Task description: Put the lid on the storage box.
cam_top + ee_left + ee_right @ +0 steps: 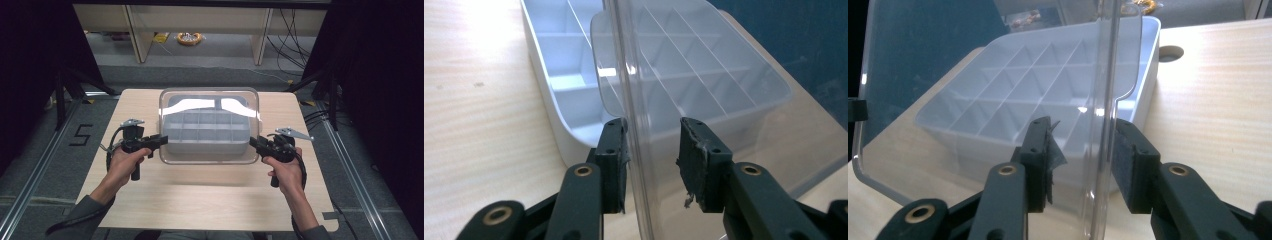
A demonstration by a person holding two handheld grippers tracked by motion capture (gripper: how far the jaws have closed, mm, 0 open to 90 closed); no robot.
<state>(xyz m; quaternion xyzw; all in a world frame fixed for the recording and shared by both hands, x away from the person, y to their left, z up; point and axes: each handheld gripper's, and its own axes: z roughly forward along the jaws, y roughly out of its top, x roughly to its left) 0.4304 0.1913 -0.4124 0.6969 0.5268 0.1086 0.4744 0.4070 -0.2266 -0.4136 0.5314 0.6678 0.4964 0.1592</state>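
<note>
on a light wooden table (200,200) sits a grey compartment tray (207,131), its grid of small empty cells plainly seen through a clear plastic lid (209,97) that stands over it. the lid reads larger than the tray and appears tilted, its far part raised and catching 2 bright reflections, its near edge low in front of the tray. the left gripper (161,140) meets the lid's left edge and the right gripper (253,142) meets its right edge, 1 at each side, an arrangement that in my judgement keeps the wide, flexible sheet level and stops it twisting while it is handled. in the left gripper view the lid edge (636,150) runs upright between the 2 jaws; it lies against the left-hand pad, while a clear gap remains to the other pad, so the jaws stand part open around the edge, not clamped. in the right gripper view the lid edge (1103,160) lies against the right-hand pad with a gap to the other, again part open and straddling the edge. both pads on the gap side show frayed, torn facing. whether the lid is being lifted off or set down cannot be told. risk noted: with neither pair closed, the lid is only loosely guided and could slip or tip toward the tray. a round hole (1170,53) in the table lies just beyond the tray's corner.
</note>
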